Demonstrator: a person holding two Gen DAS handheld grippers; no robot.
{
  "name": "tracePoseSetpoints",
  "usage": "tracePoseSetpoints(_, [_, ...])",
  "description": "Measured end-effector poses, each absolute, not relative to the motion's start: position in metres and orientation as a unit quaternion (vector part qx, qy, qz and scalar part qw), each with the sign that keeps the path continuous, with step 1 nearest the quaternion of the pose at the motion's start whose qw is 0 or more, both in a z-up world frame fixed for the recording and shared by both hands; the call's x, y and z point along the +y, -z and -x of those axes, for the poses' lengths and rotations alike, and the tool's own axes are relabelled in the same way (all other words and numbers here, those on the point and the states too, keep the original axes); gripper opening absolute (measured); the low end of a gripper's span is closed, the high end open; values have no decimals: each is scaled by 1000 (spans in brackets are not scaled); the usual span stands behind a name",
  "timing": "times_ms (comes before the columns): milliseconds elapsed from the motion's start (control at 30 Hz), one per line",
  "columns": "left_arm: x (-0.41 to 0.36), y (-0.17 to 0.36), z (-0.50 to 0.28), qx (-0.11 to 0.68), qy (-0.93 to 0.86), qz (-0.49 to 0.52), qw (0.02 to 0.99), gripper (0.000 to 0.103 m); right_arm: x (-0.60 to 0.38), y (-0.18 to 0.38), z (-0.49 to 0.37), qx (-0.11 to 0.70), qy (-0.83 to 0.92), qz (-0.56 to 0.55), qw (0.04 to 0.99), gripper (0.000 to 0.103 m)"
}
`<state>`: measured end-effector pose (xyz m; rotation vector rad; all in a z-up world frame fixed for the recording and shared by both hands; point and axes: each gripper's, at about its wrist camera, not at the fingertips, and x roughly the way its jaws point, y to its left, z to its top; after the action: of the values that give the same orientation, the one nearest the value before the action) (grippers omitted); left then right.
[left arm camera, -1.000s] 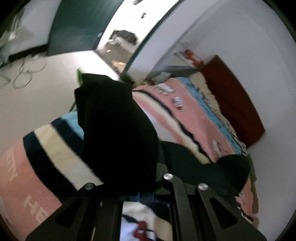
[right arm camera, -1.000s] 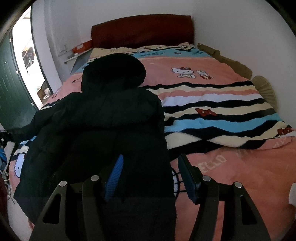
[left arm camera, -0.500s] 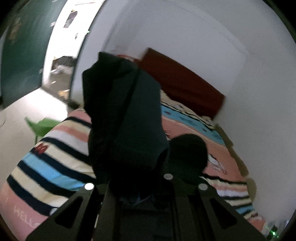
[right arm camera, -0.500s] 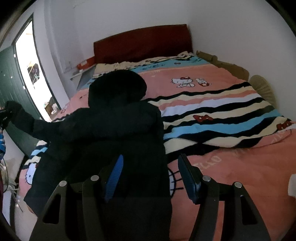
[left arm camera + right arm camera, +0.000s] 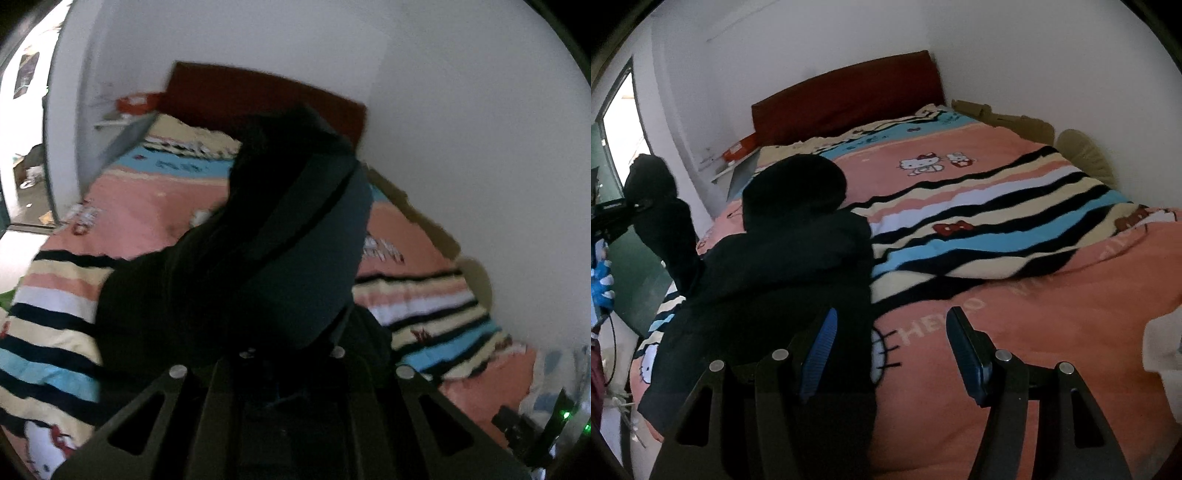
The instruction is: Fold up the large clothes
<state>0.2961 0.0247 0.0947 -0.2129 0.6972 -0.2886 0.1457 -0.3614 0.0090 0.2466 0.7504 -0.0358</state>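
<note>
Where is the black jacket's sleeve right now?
In the right wrist view the sleeve is lifted at the far left, pinched in the left gripper, while the rest of the black jacket lies on the blanket.

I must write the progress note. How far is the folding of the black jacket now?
Done: black jacket lies spread on the bed. In hand: left gripper is shut on the sleeve, lifted off the bed. Right gripper is open, empty. Left: every fold.
</note>
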Motion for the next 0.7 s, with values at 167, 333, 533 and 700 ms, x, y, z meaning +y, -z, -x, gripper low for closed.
tracePoseSetpoints(167, [-42, -38, -312, 391, 149, 61, 906, 6, -378, 2, -147, 372, 30, -132, 918, 61])
tracePoseSetpoints(333, [-81, 34, -329, 445, 140, 17, 884, 6, -386, 20, -151, 384, 34, -142, 912, 61])
tracePoseSetpoints(533, [-98, 84, -328, 477, 132, -15, 868, 11, -389, 34, -153, 397, 34, -147, 905, 61])
tracePoseSetpoints(700, [-104, 82, -322, 476, 150, -23, 866, 39, -386, 34, -152, 396, 30, -150, 905, 62])
